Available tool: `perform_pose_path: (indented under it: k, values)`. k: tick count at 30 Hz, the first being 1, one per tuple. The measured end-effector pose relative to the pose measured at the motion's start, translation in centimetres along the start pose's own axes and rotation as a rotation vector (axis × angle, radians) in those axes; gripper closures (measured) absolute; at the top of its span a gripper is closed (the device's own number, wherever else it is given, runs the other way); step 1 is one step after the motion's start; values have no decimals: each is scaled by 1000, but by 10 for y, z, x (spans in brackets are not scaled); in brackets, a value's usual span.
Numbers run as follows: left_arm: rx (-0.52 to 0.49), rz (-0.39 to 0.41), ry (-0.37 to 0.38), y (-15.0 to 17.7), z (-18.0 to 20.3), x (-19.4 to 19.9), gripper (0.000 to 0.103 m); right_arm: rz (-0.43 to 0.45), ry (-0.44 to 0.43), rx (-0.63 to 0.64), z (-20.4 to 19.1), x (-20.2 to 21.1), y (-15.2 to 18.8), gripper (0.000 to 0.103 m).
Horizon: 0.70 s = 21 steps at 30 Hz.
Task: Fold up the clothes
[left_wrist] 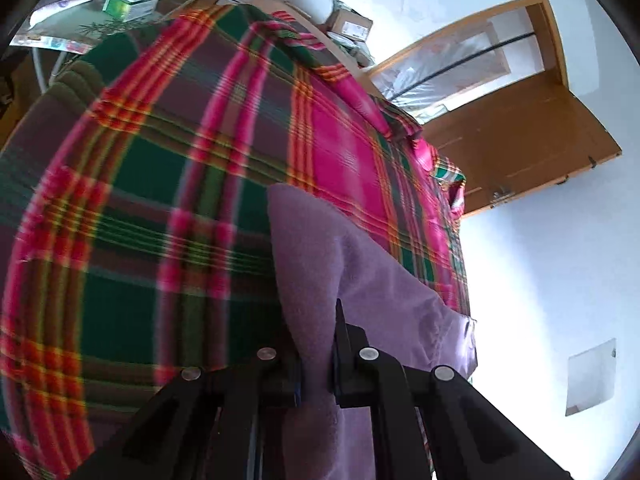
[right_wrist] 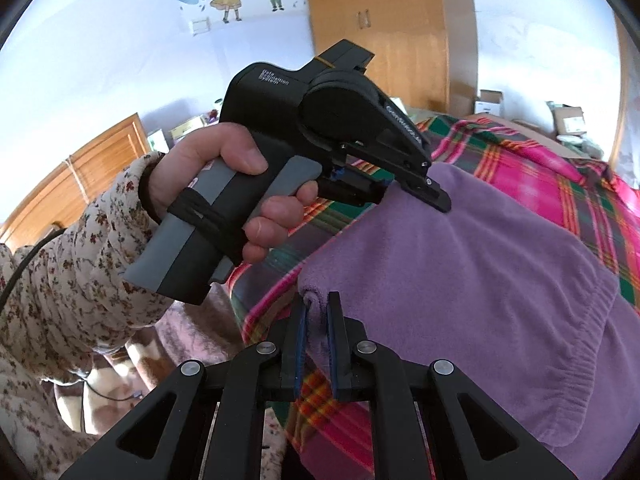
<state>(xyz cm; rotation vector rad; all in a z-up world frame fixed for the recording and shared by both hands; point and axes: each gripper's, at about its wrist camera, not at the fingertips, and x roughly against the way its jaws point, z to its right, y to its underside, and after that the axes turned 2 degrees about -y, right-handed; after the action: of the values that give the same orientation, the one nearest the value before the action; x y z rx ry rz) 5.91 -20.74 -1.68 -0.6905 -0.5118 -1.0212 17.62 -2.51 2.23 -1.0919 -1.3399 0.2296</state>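
A purple fleece garment (right_wrist: 460, 280) lies spread on a plaid blanket (right_wrist: 532, 176) that covers a bed. In the right wrist view my right gripper (right_wrist: 317, 312) is shut on the garment's near left corner, and a fold of fleece shows between the blue pads. A hand holds my left gripper (right_wrist: 434, 198) farther back, where it pinches the garment's far edge. In the left wrist view the left gripper (left_wrist: 318, 344) is shut on the purple garment (left_wrist: 320, 248). The fleece rises between the fingers and hides the left one.
The plaid blanket (left_wrist: 160, 200) fills most of the left wrist view. Cardboard boxes (left_wrist: 348, 26) crowd the bed's far end, by a wooden door (left_wrist: 516, 136). A floral sleeve (right_wrist: 60, 272) and a pink cover (right_wrist: 188, 332) lie at the bed's near left edge.
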Motion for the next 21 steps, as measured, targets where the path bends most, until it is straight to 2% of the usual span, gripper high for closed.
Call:
perform_pose_path:
  k: [9, 14, 15, 16, 18, 21]
  values:
    - [23, -15, -32, 2, -17, 0, 91, -45, -32, -23, -2, -19, -2, 93]
    - [-9, -4, -65, 7, -12, 3, 87, -62, -39, -51, 2, -22, -2, 85]
    - [-15, -1, -80, 8, -10, 5, 85, -58, -31, -51, 3, -19, -2, 79]
    - [-21, 2, -95, 9, -8, 6, 82, -54, -23, -51, 3, -17, -2, 78]
    - [-27, 10, -130, 12, -5, 10, 79, -26, -15, -51, 5, -8, -2, 76]
    - [-26, 29, -145, 17, -3, 23, 75, 25, -1, -73, 13, 13, -1, 75]
